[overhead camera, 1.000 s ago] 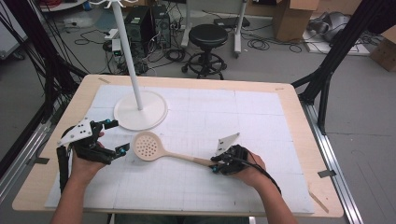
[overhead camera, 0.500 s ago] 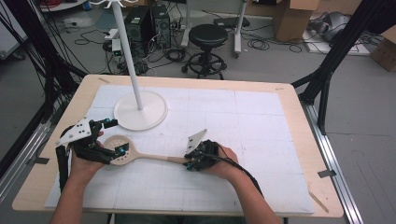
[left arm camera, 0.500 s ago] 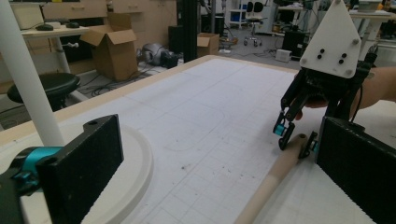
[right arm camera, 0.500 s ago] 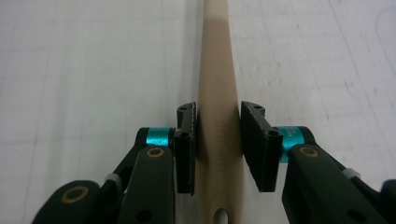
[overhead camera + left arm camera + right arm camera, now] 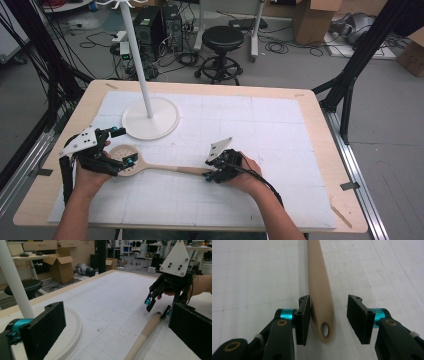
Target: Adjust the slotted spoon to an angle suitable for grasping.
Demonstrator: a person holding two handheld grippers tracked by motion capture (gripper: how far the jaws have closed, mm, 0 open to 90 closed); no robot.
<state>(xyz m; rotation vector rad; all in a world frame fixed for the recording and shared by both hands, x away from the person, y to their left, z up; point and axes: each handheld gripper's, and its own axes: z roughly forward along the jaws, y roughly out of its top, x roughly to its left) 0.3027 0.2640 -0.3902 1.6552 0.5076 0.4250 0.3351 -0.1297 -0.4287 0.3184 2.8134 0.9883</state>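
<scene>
You have one wooden slotted spoon lying flat on the tabletop, low and left of centre in the high view, bowl to the left, handle running right. In the right gripper view its handle end, with one hanging hole, sits between your right tool: the left jaw touches the wood, the right jaw stands off with a gap, so that tool is open and not clamped. Your left tool sits at the lower left of the high view, jaws spread wide, one near the bowl and one near the stand. One white stand, a single pole on a round base, rises in the upper left. Past the tabletop, at top centre, one black stool stands on the floor, and cardboard boxes lie at the upper right.
</scene>
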